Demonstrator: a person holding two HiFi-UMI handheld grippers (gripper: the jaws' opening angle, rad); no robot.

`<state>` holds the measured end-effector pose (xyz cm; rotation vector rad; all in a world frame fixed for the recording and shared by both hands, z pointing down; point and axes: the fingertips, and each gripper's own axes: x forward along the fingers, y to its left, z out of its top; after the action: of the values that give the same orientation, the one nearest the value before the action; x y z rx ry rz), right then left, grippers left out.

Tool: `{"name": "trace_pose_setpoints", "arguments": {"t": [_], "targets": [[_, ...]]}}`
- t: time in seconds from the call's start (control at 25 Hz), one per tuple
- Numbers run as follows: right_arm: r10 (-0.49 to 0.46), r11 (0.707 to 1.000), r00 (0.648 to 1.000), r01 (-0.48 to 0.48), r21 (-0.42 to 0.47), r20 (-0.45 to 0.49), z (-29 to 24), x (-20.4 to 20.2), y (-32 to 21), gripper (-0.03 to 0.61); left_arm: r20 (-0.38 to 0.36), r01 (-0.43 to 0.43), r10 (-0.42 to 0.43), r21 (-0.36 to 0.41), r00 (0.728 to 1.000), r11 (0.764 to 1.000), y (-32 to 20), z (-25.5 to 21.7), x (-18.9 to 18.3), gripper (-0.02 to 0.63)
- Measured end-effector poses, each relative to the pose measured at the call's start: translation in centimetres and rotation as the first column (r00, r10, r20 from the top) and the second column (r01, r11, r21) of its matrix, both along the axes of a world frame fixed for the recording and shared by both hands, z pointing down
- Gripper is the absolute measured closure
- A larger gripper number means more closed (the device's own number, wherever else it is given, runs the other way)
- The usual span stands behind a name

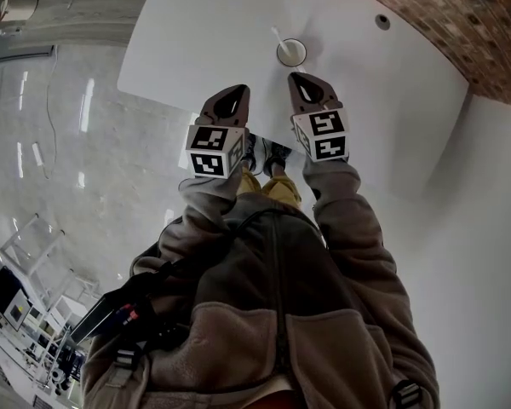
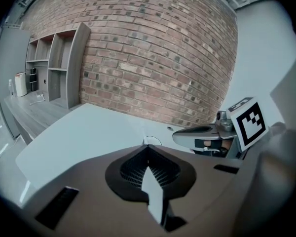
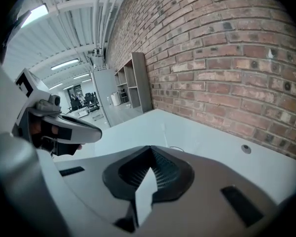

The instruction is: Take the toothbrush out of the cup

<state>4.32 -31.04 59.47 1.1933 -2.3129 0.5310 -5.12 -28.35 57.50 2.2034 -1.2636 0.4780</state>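
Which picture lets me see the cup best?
The head view: the whole cup shows from above, toothbrush sticking out. Both gripper views catch only a sliver of its rim behind their jaws.

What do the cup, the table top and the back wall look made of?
The cup: smooth white, plastic or ceramic; too small to tell. The table top: matte white, seamless, perhaps laminate. The wall: red-brown brick, mortar joints visible.

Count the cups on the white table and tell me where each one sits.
1. The cup stands on the white table, just ahead of the right gripper, with the toothbrush leaning in it. None seems hidden.
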Motion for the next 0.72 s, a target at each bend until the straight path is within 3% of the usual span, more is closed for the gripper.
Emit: {"name": "trace_pose_setpoints", "arguments": {"t": [0.16,0.56,0.72], "targets": [[-0.02,0.999,0.999,0.019,-0.028,-0.029,2.6,-0.1,-2.4,0.578,0.034,-0.012,0.012,0.0,0.999,1.0,-1.0,1.3,-0.3,0.609],[-0.115,0.99,0.987,0.105,-0.092,-0.109,7.9,0.0,-6.2,0.575,0.023,0.006,-0.005,-0.039,1.0,0.999,-1.5,3.6,-1.1,0.609],[-0.167,0.981,0.974,0.148,-0.129,-0.155,9.2,0.1,-7.1,0.54,0.022,0.009,-0.008,-0.057,1.0,0.998,-1.3,3.9,-1.3,0.609]]}}
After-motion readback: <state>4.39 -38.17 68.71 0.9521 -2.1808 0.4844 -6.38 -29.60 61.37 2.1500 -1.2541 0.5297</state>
